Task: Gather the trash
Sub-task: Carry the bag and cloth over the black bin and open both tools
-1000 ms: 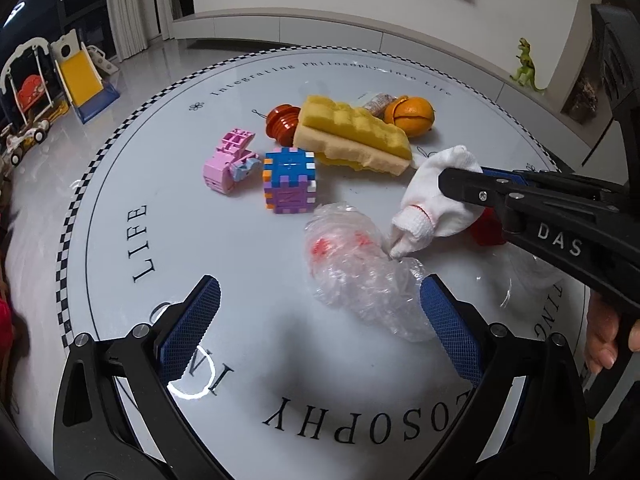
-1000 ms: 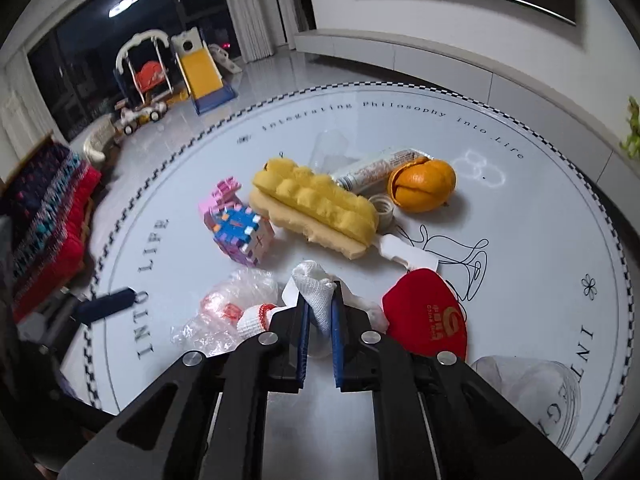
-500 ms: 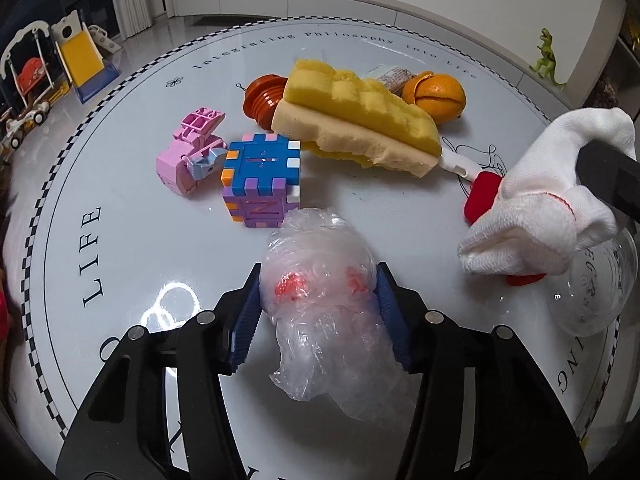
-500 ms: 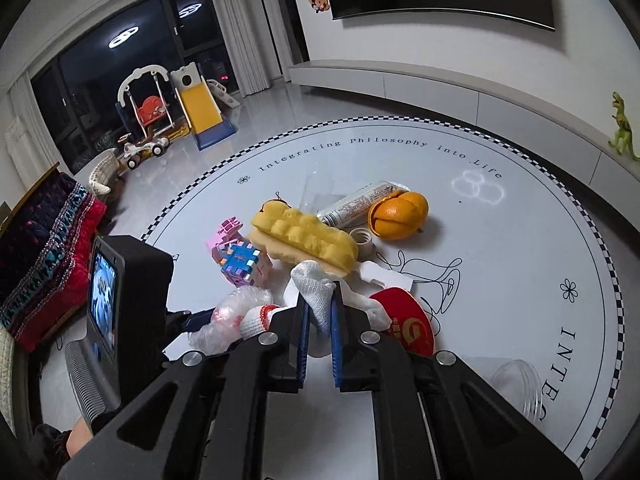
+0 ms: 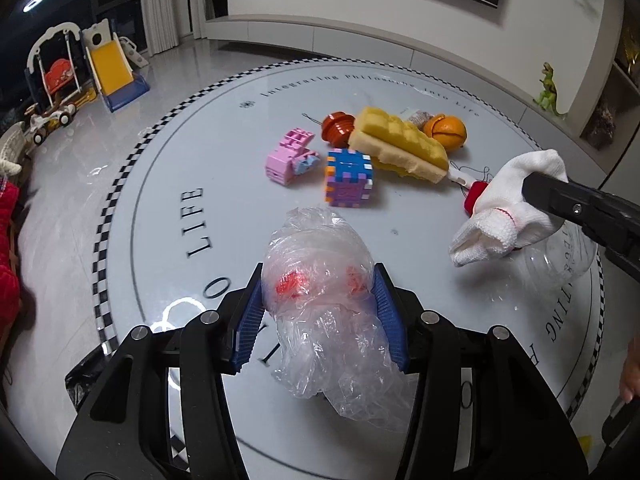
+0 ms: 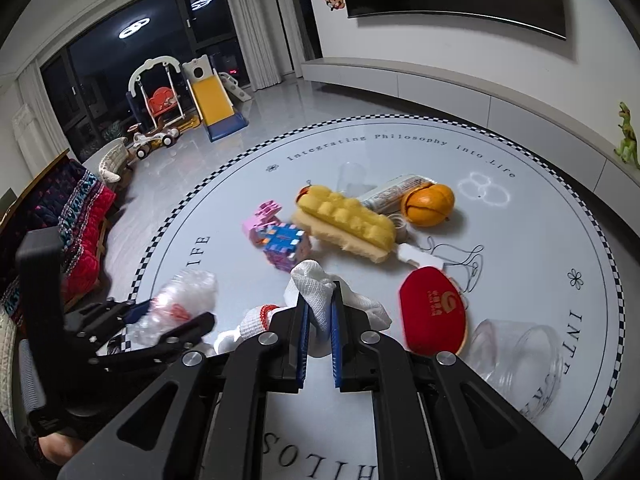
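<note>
On the table, we see the cube just right of the block toy, the sponge behind it, the orange farther right.

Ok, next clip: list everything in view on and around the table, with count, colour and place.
plastic bag: 1, clear with red print, in the left hand-held gripper
glove: 1, white with red trim, in the right hand-held gripper
sponge: 1, yellow, table centre
orange: 1, behind the sponge
puzzle cube: 1, multicoloured, before the sponge
pink block: 1, left of the cube
red pouch: 1, right of the glove
clear cup: 1, right table edge
tube: 1, white, behind the sponge
table: 1, round, white
left hand-held gripper: 1, black, blue pads
right hand-held gripper: 1, black, blue pads
</note>
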Demonstrator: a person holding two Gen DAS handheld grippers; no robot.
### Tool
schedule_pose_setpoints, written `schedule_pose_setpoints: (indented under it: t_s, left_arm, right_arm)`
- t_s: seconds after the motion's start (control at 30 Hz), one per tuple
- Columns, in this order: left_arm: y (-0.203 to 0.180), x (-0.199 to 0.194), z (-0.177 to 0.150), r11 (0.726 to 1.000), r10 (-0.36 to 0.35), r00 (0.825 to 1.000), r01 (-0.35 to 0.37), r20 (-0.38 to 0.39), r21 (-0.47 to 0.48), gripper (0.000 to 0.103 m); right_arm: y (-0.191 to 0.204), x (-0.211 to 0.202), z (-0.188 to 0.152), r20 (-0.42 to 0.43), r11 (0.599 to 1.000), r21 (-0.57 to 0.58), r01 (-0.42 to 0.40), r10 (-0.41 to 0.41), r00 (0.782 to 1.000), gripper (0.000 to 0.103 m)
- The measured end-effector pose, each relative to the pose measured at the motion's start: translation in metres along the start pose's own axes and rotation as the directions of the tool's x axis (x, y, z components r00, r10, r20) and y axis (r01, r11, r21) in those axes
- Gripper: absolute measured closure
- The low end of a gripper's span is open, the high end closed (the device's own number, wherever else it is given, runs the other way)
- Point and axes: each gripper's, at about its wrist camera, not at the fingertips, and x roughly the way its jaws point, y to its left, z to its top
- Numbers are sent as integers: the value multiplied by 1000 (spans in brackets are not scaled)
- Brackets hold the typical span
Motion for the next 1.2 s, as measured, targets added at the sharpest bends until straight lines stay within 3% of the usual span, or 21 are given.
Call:
schedule_pose_setpoints:
  t_s: [0.27, 0.53, 0.7, 0.83, 1.07, 1.1, 1.13, 1.17, 1.2]
  left_arm:
    - [53, -54, -32, 993, 90, 995, -85, 54, -83, 51]
    - [105, -95, -70, 966, 202, 977, -187, 69, -181, 51]
    - [138, -116, -97, 936, 272, 960, -249, 62, -250, 51]
    - [165, -126, -121, 899, 329, 944, -303, 29, -316, 51]
    - [210, -139, -158, 825, 401, 916, -374, -28, -424, 50]
    - [215, -142, -161, 816, 406, 913, -378, -32, -438, 40]
    - [222, -145, -165, 802, 415, 909, -386, -39, -457, 29]
    - [227, -149, -168, 786, 430, 902, -396, -41, -475, 4]
    - [231, -153, -170, 774, 444, 895, -403, -35, -488, 6]
  right_arm:
    - [58, -3, -18, -36, 995, -53, -89, 87, 996, 93]
    - [131, 3, -40, -109, 966, -148, -212, 197, 974, 93]
    - [184, 9, -57, -180, 922, -211, -324, 289, 940, 93]
    - [231, 15, -78, -260, 867, -275, -416, 349, 900, 93]
    - [284, 33, -107, -371, 811, -323, -487, 365, 854, 92]
    - [289, 37, -108, -384, 806, -324, -496, 367, 847, 88]
    - [294, 40, -110, -395, 803, -331, -495, 359, 846, 72]
    - [297, 42, -109, -392, 806, -332, -490, 355, 849, 52]
    - [298, 41, -109, -382, 809, -330, -486, 357, 853, 48]
